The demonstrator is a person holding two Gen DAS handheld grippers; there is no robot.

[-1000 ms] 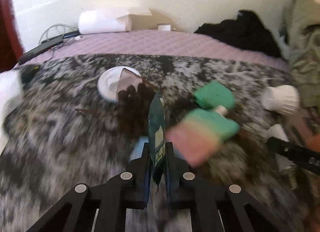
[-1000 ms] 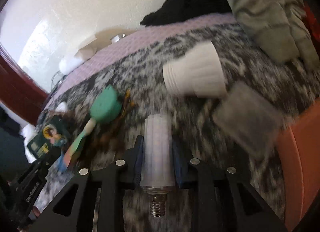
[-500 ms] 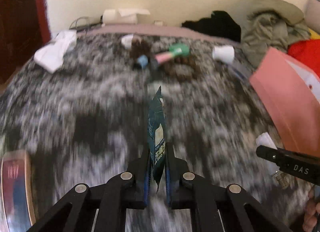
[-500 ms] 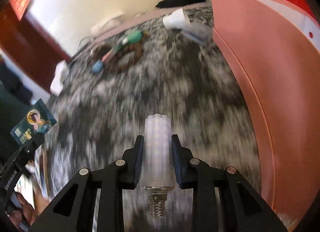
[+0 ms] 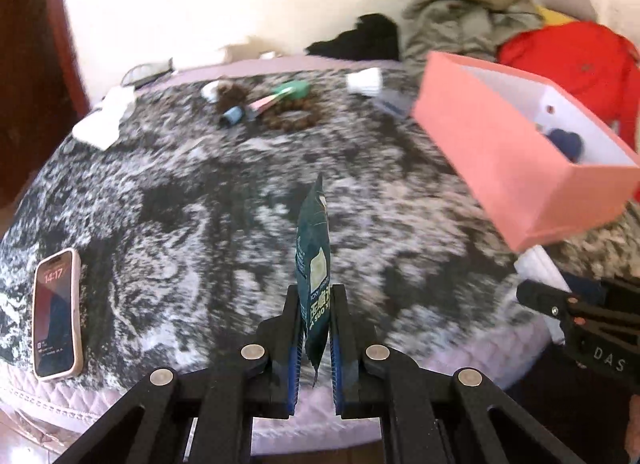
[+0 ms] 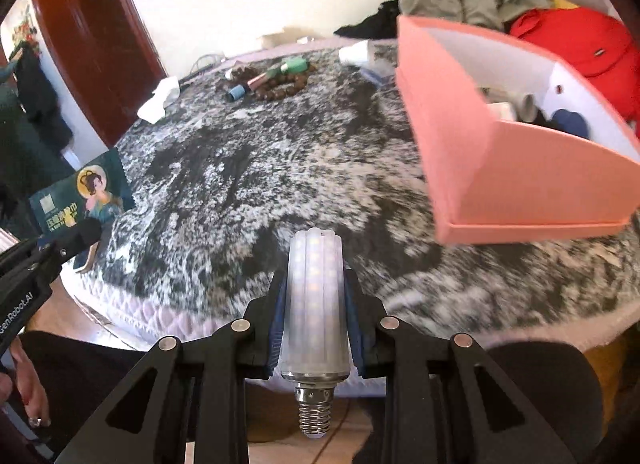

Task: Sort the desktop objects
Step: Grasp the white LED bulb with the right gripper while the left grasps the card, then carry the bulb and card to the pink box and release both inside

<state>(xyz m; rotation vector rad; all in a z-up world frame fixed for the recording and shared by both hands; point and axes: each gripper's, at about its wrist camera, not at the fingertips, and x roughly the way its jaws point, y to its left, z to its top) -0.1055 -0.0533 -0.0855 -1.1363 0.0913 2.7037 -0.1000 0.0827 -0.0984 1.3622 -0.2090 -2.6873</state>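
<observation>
Left wrist view: the left gripper [image 5: 315, 318] is clamped on a dark green sachet [image 5: 314, 264], which stands edge-on and upright between the two fingers, above the near edge of a bed covered by a black-and-white mottled blanket [image 5: 224, 192]. A phone [image 5: 56, 309] with a lit screen lies flat on the blanket at the near left. A pink box [image 5: 492, 152], open at the top with a white interior, sits tilted at the right; a dark blue item is visible inside it. At the far side of the blanket lies a cluster: a string of brown beads [image 5: 292, 116], a green-capped tube [image 5: 280, 94] and a white cup [image 5: 365, 81] on its side. The right gripper [image 5: 560, 304] enters at the lower right edge. Right wrist view: the right gripper [image 6: 314, 304] is clamped on a white LED corn bulb [image 6: 315, 304], held lengthwise between the fingers with its screw base pointing toward the camera. The pink box [image 6: 500, 176] lies ahead and to the right, with several small items inside. The left gripper [image 6: 60, 248] appears at the left edge, gripping the sachet [image 6: 82, 198], whose printed face shows. The beads [image 6: 280, 88] and the tube [image 6: 276, 72] lie at the far end of the blanket [image 6: 280, 184].
</observation>
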